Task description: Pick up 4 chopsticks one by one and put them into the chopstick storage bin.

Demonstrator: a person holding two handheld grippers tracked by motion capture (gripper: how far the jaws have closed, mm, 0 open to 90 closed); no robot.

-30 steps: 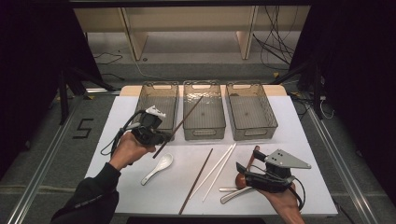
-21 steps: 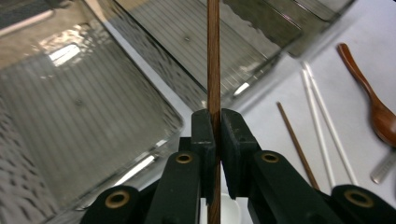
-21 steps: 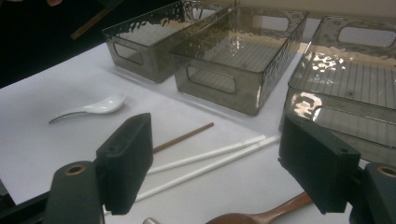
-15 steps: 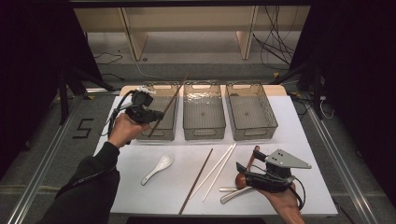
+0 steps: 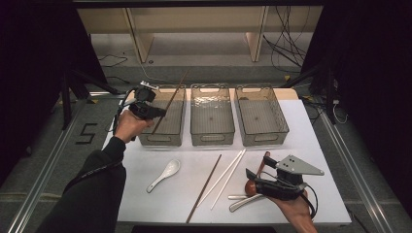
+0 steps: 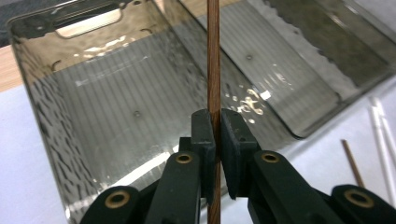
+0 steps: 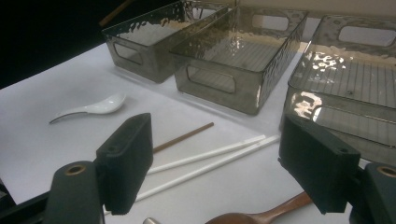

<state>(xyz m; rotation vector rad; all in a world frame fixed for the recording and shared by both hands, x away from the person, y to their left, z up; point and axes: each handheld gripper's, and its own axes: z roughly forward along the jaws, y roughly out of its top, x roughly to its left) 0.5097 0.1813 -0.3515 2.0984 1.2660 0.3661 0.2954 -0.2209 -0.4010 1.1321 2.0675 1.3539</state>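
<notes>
My left gripper (image 5: 156,112) is shut on a brown chopstick (image 5: 170,101) and holds it slanted over the left clear bin (image 5: 162,141). In the left gripper view the chopstick (image 6: 213,56) stands upright between the pads of my left gripper (image 6: 217,126), with the bin's ribbed floor (image 6: 116,107) behind it. My right gripper (image 5: 253,177) rests low at the table's front right, open, its jaws wide apart in the right gripper view (image 7: 219,158). A wooden spoon (image 7: 261,217) lies just under it.
On the white table lie a second brown chopstick (image 5: 204,187), two white chopsticks (image 5: 228,177), a white ceramic spoon (image 5: 165,174) and a metal spoon (image 5: 245,201). The middle bin (image 5: 212,138) and right bin (image 5: 265,138) hold nothing.
My left gripper has carried the brown chopstick away from the table's middle and up over the left bin. The right gripper has not moved.
</notes>
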